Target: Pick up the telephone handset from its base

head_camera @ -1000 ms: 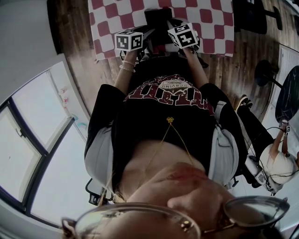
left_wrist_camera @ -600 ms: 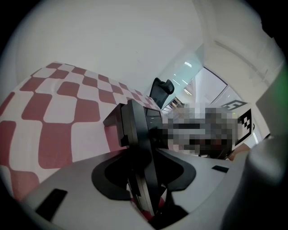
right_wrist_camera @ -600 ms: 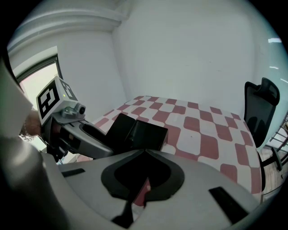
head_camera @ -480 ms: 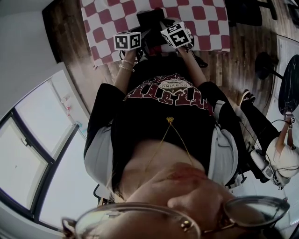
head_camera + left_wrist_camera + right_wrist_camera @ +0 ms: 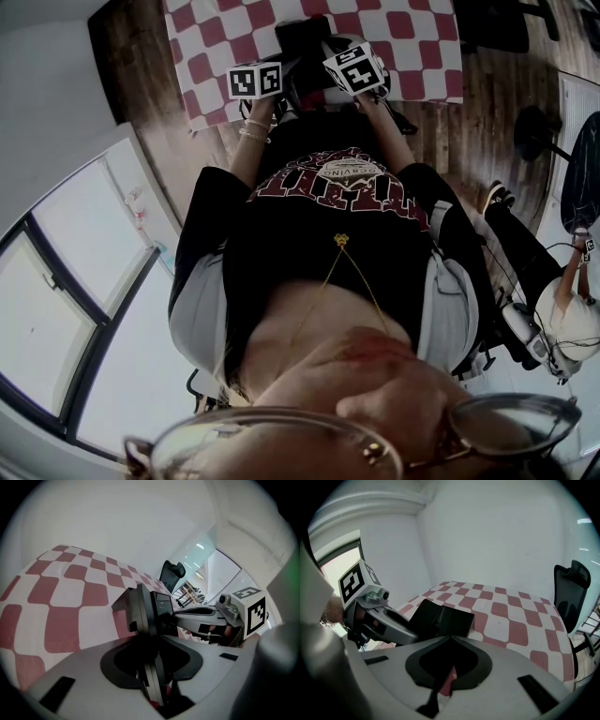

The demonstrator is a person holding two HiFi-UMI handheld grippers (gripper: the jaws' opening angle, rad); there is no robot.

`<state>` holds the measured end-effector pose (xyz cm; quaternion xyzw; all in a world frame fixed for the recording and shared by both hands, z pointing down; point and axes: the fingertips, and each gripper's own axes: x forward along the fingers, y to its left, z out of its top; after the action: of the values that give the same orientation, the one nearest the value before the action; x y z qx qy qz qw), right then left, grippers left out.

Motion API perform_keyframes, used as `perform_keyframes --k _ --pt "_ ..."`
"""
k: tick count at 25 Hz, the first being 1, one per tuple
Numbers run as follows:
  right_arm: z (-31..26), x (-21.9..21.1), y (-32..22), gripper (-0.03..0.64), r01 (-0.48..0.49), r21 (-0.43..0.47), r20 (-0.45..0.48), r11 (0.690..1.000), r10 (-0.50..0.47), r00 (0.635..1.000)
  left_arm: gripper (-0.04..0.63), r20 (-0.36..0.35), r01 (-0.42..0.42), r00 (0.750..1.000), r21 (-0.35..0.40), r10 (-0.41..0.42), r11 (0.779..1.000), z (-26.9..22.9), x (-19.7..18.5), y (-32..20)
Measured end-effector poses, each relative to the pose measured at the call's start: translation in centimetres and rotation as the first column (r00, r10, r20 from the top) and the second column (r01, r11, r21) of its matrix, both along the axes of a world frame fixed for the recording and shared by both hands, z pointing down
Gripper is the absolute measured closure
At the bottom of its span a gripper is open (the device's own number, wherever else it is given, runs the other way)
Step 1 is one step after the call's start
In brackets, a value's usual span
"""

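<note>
A black telephone (image 5: 305, 37) sits on the red-and-white checked tablecloth (image 5: 412, 37), at the top of the head view. My left gripper (image 5: 255, 81) and right gripper (image 5: 354, 67) flank its near side. In the left gripper view the phone (image 5: 145, 611) stands edge-on straight ahead of my left gripper (image 5: 150, 667). Its jaws are closing with a narrow gap, and no pad visibly presses on the phone. In the right gripper view the phone (image 5: 440, 618) lies just beyond my right gripper (image 5: 447, 672), whose jaws show as one thin dark line, holding nothing.
The table stands on a wooden floor (image 5: 487, 122). A black office chair (image 5: 569, 597) sits past the table's far right edge. Another person (image 5: 567, 328) sits low at the right. A window (image 5: 66, 281) fills the left side.
The head view has shifted slightly, so the table sits a little higher in the picture. Both grippers stay at the phone's near side, barely moved.
</note>
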<state>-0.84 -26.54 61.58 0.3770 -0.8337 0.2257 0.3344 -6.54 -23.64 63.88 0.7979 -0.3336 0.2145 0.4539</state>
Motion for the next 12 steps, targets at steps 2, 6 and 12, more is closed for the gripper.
perform_keyframes --k 2,6,12 --pt "-0.06 0.07 0.02 0.598 0.002 -0.008 -0.003 1.0 -0.002 1.0 0.477 -0.012 0.012 1.0 -0.006 -0.012 1.0 -0.15 -0.09 -0.03" --pt "-0.1 0.17 -0.05 0.598 0.003 -0.006 -0.003 1.0 -0.003 1.0 0.503 -0.059 0.029 0.998 -0.016 -0.03 0.999 -0.67 0.12 0.04" --pt "-0.05 0.25 -0.14 0.598 0.006 -0.006 0.0 1.0 -0.006 1.0 0.512 -0.104 0.051 0.993 -0.026 -0.053 0.998 -1.01 0.18 0.18"
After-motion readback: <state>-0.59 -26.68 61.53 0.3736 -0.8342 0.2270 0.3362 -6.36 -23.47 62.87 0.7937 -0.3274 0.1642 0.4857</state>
